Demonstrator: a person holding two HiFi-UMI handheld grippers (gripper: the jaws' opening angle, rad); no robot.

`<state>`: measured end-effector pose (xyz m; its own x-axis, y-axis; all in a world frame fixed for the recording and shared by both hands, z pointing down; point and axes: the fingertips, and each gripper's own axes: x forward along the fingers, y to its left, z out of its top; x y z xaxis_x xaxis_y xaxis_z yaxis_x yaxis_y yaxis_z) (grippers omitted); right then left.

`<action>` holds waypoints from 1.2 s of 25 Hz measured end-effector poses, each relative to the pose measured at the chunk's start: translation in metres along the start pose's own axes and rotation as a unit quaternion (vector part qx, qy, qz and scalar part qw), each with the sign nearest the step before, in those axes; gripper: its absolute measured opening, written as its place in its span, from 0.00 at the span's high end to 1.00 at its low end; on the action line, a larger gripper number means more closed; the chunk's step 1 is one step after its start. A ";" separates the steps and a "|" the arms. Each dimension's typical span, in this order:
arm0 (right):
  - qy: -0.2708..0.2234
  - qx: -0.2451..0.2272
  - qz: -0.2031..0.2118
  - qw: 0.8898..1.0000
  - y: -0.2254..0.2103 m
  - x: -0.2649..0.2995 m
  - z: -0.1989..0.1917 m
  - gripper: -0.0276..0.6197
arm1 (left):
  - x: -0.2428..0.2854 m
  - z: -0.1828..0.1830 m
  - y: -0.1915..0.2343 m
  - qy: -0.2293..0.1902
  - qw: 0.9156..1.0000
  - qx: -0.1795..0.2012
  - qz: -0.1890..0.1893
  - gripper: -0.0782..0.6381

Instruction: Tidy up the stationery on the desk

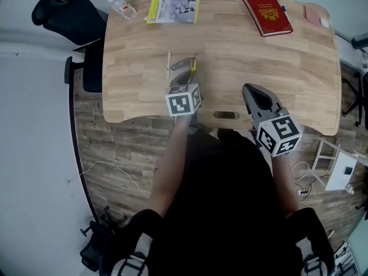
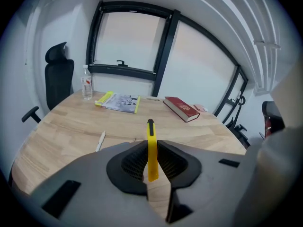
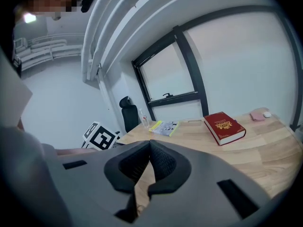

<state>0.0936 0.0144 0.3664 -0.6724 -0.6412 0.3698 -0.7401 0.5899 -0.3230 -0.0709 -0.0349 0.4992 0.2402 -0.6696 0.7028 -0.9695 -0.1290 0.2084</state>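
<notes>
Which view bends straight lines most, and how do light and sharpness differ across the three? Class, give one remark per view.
Head view: soft even light, the desk edges only mildly bowed, all sharp. Left gripper view: strong fisheye, the window frame curves, panes washed out, corners black, yellow cutter crisp. Right gripper view: same fisheye and dark rim, red book clear.

The table [image 1: 241, 50] is pale wood with a clear grain and a smooth, matt finish; the floor [image 1: 121, 154] shows rougher grey-brown wood-look planks. The left claw [image 2: 150, 145] is matt grey plastic with black ribbed pads [image 2: 132, 162] that look rubbery, and the cutter [image 2: 151, 134] is smooth yellow plastic. At the table's far edge, the red book [image 1: 265, 11] has a faintly glossy cover with gilt print, the booklet [image 1: 172, 8] is shiny paper and the bottle [image 1: 122, 7] is clear plastic.
</notes>
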 end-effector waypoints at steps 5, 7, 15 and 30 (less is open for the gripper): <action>0.028 0.013 0.005 1.000 -0.014 0.003 -0.019 0.94 | 0.030 -0.020 -0.012 0.018 1.000 -0.004 -0.006 0.77; 0.036 0.020 0.002 0.999 -0.016 0.005 -0.025 0.94 | 0.045 -0.030 -0.012 0.030 1.000 -0.002 -0.007 0.77; 0.065 0.033 -0.015 0.997 -0.021 0.011 -0.045 0.94 | 0.097 -0.077 0.005 0.091 0.996 0.004 -0.002 0.77; 0.087 0.037 -0.021 0.995 -0.023 0.013 -0.056 0.94 | 0.120 -0.107 0.010 0.120 0.992 0.025 0.005 0.77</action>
<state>0.1022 0.0198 0.4278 -0.6333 -0.5667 0.5270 -0.7709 0.5221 -0.3649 -0.0462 -0.0377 0.6582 0.2296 -0.4789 0.8473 -0.9717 -0.1630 0.1711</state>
